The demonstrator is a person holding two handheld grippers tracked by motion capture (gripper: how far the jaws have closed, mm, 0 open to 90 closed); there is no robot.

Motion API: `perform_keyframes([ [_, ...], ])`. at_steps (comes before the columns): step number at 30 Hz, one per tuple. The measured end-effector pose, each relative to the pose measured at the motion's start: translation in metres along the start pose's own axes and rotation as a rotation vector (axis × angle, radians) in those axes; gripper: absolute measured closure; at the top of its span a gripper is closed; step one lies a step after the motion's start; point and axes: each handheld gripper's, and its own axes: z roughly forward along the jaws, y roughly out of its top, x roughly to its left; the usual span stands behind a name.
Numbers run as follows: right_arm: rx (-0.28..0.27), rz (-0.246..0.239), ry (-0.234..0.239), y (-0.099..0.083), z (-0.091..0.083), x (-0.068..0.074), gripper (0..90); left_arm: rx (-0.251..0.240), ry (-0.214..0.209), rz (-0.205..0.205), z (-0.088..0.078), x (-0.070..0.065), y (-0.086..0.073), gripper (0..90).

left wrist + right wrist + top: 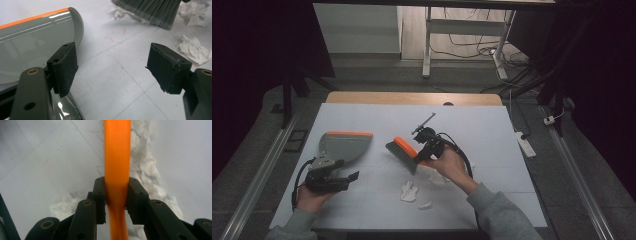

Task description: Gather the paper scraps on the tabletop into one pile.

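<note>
A pale sheet (492,130) covers a wooden table (412,98), whose bare far edge shows. Beyond it stands a white desk frame (428,45) on a grey floor strewn with black cables (472,45). A white power strip (526,143) lies beside the table's right edge.

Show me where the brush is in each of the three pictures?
High view: the brush sits mid-table, held by the right claw, bristles angled down to the left.
Left gripper view: its grey bristles hang along the top edge, right of centre.
Right gripper view: its orange handle runs up the middle, clamped between the jaws.
Shared landmark: the crumpled white paper lying by the brush.
</note>
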Motion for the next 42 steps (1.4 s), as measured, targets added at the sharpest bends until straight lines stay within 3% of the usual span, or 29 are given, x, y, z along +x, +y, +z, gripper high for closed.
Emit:
perform_keyframes([
  [3, -0.007, 0.008, -0.008, -0.006, -0.007, -0.004, 71.2, 0.003, -0.001, 0.001, 0.001, 0.000, 0.000, 25.2],
  [6, -0.068, 0.017, 0.035, -0.007, -0.022, -0.004, 71.2, 0.005, -0.001, 0.001, 0.001, 0.000, 0.000, 25.1],
  [10, -0.146, 0.018, 0.038, 0.005, -0.039, -0.001, 71.1, 0.006, -0.001, 0.002, 0.002, 0.000, 0.001, 25.1],
  [13, -0.166, 0.024, 0.056, 0.020, -0.039, 0.002, 71.1, 0.006, -0.002, 0.005, 0.002, -0.001, 0.001, 25.1],
  [17, -0.149, 0.021, 0.070, 0.043, -0.025, 0.006, 71.1, 0.004, -0.003, 0.006, 0.002, 0.000, 0.001, 25.1],
  [19, -0.137, 0.046, 0.070, 0.053, -0.012, 0.007, 71.1, 0.003, -0.004, 0.007, 0.001, 0.000, 0.001, 25.1],
  [21, -0.124, 0.075, 0.099, 0.060, 0.002, 0.004, 71.1, 0.002, -0.005, 0.007, 0.001, 0.000, 0.001, 25.2],
  [26, -0.073, 0.126, 0.143, 0.066, 0.031, -0.003, 71.2, 0.003, -0.004, 0.008, 0.002, 0.000, 0.001, 25.2],
  [29, -0.039, 0.117, 0.085, 0.063, 0.035, -0.008, 71.2, -0.001, -0.006, 0.010, 0.001, 0.000, 0.001, 25.2],
  [31, -0.024, 0.136, 0.083, 0.058, 0.032, -0.015, 71.2, -0.001, -0.007, 0.010, 0.001, 0.000, 0.001, 25.2],
  [38, 0.016, 0.152, 0.002, 0.030, 0.009, -0.030, 71.2, 0.002, -0.008, 0.013, 0.002, -0.001, 0.001, 25.2],
  [42, 0.016, 0.156, -0.020, 0.018, -0.003, -0.035, 71.2, 0.005, -0.008, 0.015, 0.003, -0.002, 0.001, 25.2],
])
